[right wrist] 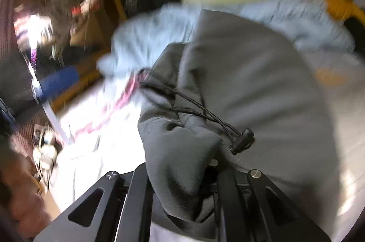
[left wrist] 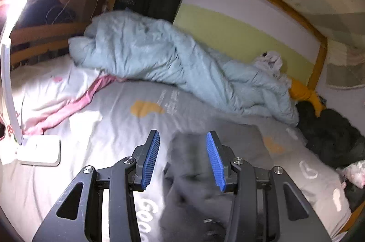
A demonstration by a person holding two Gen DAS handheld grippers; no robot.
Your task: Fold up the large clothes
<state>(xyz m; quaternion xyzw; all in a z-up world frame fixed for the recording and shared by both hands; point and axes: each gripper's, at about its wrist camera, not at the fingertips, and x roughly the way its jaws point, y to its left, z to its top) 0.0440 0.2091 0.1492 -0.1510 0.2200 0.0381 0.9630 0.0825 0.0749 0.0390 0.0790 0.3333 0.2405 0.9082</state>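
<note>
On the bed [left wrist: 102,118], I see my left tool [left wrist: 182,160] spread wide above the grey garment [left wrist: 219,141], while my right tool [right wrist: 182,175] pinches a bunched fold of that garment at its drawstring [right wrist: 200,109].

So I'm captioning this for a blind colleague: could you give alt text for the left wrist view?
The left gripper hangs open, blue ribbed fingers either side of a dark grey fabric garment on a grey printed bedsheet. Beyond lie a crumpled pale blue duvet and a pink cloth.
</note>
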